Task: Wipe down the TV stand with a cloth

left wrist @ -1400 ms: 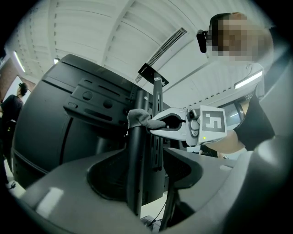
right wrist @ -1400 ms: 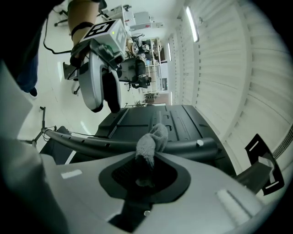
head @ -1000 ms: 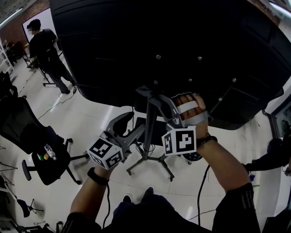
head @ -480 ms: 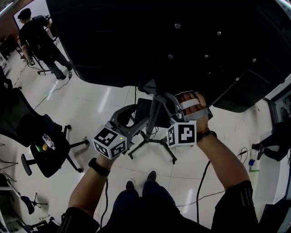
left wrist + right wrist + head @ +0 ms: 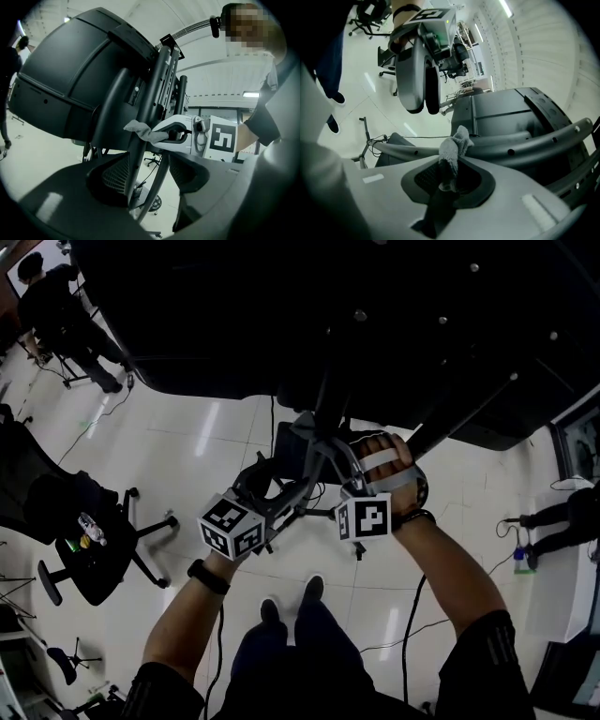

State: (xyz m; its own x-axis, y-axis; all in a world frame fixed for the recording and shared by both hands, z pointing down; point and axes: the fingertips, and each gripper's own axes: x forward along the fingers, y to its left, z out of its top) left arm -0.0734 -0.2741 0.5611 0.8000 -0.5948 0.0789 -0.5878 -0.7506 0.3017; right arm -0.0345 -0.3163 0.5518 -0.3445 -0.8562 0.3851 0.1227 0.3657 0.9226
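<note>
The black TV (image 5: 394, 315) hangs overhead on its dark stand pole (image 5: 317, 460). My right gripper (image 5: 309, 427) is shut on a small grey cloth (image 5: 453, 149) and presses it against the stand's tubes (image 5: 501, 149). In the left gripper view the cloth (image 5: 139, 129) sits on the pole (image 5: 150, 103), pinched by the right gripper (image 5: 159, 136). My left gripper (image 5: 147, 176) is open, with the pole standing in the gap between its jaws. In the head view it (image 5: 272, 486) lies just left of the pole. The right gripper view shows the left gripper (image 5: 425, 110) above the cloth.
Black office chairs (image 5: 80, 540) stand at the left on the glossy white floor. A person (image 5: 52, 310) is at the top left, another (image 5: 562, 521) at the right edge. Cables (image 5: 412, 615) run over the floor by my feet (image 5: 291, 601). The stand's legs (image 5: 361, 549) spread below.
The TV fills more of the head view and the floor has slid down. Both grippers stay at the pole, the right one with the cloth a little lower below the TV's edge.
</note>
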